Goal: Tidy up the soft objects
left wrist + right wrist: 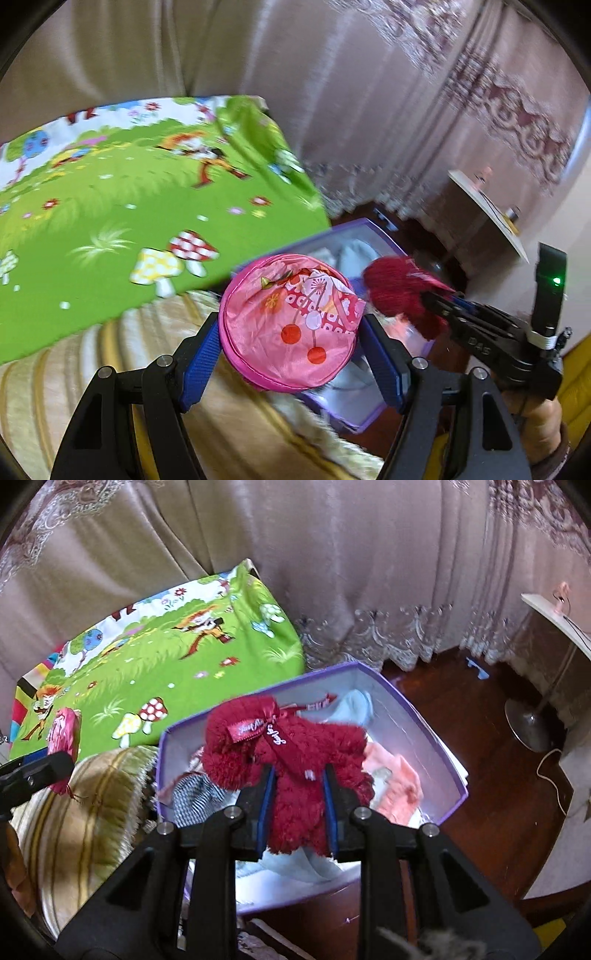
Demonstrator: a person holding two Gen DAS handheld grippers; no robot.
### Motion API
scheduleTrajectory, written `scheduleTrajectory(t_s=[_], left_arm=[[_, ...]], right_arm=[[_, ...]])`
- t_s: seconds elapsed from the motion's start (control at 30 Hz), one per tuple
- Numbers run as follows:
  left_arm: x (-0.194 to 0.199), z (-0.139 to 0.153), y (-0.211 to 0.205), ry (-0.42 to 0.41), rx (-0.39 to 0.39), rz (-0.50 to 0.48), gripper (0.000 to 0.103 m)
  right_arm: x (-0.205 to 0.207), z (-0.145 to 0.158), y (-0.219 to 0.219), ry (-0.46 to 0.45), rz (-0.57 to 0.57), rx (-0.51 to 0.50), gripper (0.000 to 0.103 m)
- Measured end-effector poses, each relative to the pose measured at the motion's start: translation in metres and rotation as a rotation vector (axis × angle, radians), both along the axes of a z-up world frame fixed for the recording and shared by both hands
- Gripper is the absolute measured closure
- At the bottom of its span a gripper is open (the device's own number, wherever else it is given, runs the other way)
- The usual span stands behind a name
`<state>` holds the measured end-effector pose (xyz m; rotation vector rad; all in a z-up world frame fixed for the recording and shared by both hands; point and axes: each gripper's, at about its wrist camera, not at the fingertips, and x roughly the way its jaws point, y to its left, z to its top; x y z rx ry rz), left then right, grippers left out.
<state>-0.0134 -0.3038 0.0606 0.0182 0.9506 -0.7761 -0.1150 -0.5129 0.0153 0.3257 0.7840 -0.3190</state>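
The right gripper (298,808) squeezes the soft, light red fluffy toy (291,760) by its middle above the box (436,716), while the left gripper (291,332), wide apart, holds the squishy pink pouch (291,325) at nine o'clock.

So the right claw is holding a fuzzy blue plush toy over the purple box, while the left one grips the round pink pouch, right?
Not quite: the plush toy in the right claw is dark red, not blue, as the right wrist view shows. It does hang over the purple box, and the left claw grips the round pink pouch.

Both wrist views look steeply down, sharing the purple box (424,716).
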Motion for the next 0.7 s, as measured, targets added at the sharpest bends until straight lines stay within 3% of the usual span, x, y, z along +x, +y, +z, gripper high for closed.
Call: scheduleTrajectory(t_s=[0.27, 0.37, 0.47, 0.53, 0.7], left_arm=[[-0.010, -0.018, -0.036, 0.096, 0.009, -0.087, 0.027], [-0.009, -0.029, -0.033, 0.153, 0.027, -0.079, 0.026], [-0.011, -0.034, -0.025, 0.202, 0.025, -0.078, 0.026], [-0.012, -0.034, -0.023, 0.203, 0.026, -0.075, 0.020], [-0.023, -0.032, -0.009, 0.173, 0.027, -0.070, 0.019]], right_arm=[[-0.013, -0.013, -0.011, 0.002, -0.039, 0.007, 0.073], [-0.017, -0.015, -0.010, 0.013, -0.048, 0.003, 0.062], [-0.023, -0.013, -0.004, 0.022, -0.060, -0.015, 0.045], [-0.027, -0.011, 0.001, 0.024, -0.063, -0.021, 0.032], [-0.036, -0.007, 0.015, 0.044, -0.079, -0.037, 0.027]])
